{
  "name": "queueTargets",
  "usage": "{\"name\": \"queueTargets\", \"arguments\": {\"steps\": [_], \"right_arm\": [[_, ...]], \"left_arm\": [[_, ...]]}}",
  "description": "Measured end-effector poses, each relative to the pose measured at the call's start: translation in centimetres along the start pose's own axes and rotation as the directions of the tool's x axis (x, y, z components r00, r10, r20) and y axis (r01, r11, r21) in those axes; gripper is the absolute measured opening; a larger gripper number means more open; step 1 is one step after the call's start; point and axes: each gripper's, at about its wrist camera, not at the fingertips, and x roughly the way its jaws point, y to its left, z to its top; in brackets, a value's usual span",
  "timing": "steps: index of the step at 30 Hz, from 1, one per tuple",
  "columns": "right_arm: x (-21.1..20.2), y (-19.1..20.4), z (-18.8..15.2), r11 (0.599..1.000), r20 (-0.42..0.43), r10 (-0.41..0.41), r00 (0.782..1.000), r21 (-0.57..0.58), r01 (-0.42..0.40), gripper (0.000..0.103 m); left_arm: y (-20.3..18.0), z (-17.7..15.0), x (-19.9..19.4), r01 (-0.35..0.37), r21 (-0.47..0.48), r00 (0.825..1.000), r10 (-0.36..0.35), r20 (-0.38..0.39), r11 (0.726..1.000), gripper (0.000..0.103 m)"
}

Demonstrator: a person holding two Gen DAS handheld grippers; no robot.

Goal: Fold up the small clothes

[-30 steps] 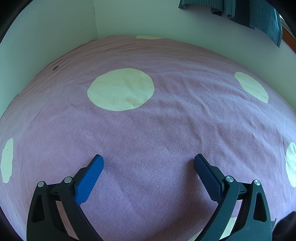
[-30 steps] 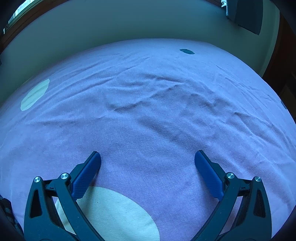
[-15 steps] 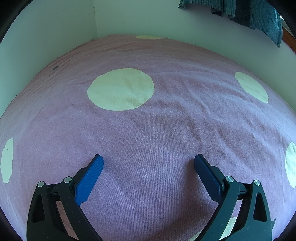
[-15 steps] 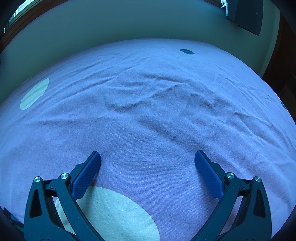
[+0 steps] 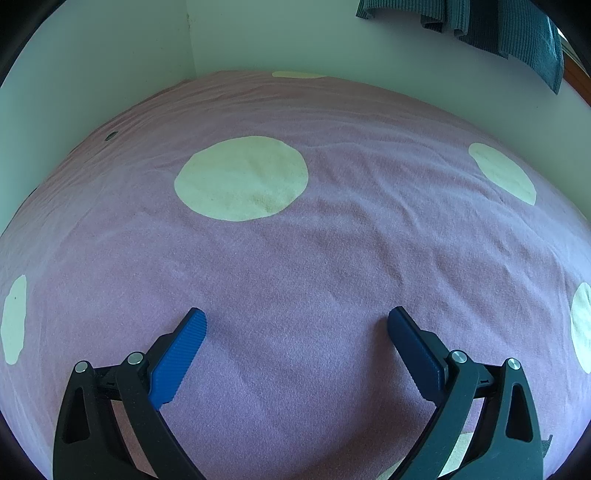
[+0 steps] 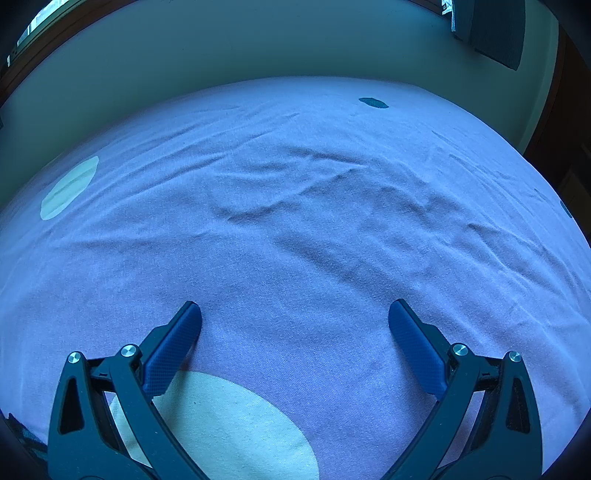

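Note:
My left gripper (image 5: pixel 295 321) is open and empty, low over a pink bedsheet (image 5: pixel 332 258) with large cream dots (image 5: pixel 242 178). My right gripper (image 6: pixel 295 314) is open and empty over the same sheet (image 6: pixel 295 229), just beyond a cream dot (image 6: pixel 236 424). No small garment lies on the sheet in either view. A dark patterned scrap of cloth (image 6: pixel 22 432) shows at the lower left edge of the right wrist view, mostly cut off.
Pale walls (image 5: pixel 110 55) close the bed at the back and left. A dark teal cloth (image 5: pixel 498 26) hangs on the wall at the upper right; it also shows in the right wrist view (image 6: pixel 495 29). The sheet is wrinkled (image 6: pixel 332 177).

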Motion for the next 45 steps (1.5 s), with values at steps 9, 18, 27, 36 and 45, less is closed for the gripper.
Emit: {"name": "queueTargets", "arguments": {"steps": [9,18,27,36,45], "right_arm": [[0.2,-0.2,-0.3,1.000,-0.001,0.002,1.000,0.002,-0.002,0.101],[0.1,-0.7,-0.1,1.000,-0.004,0.007,1.000,0.003,-0.007,0.101],[0.2,-0.6,-0.3,1.000,-0.002,0.005,1.000,0.003,-0.005,0.101],[0.2,-0.6,-0.4,1.000,-0.002,0.004,1.000,0.002,-0.004,0.101],[0.2,-0.5,-0.3,1.000,-0.001,0.005,1.000,0.002,-0.005,0.101]], "left_arm": [[0.5,-0.3,-1.0,0.001,0.000,1.000,-0.001,-0.002,1.000,0.098],[0.2,-0.4,-1.3,0.002,0.001,1.000,-0.002,-0.003,1.000,0.098],[0.2,-0.2,-1.2,0.004,0.002,1.000,-0.004,-0.004,1.000,0.098],[-0.1,-0.4,-0.4,0.005,0.003,1.000,-0.005,-0.005,1.000,0.098],[-0.2,-0.5,-0.3,0.003,0.005,1.000,-0.003,-0.003,1.000,0.098]]}}
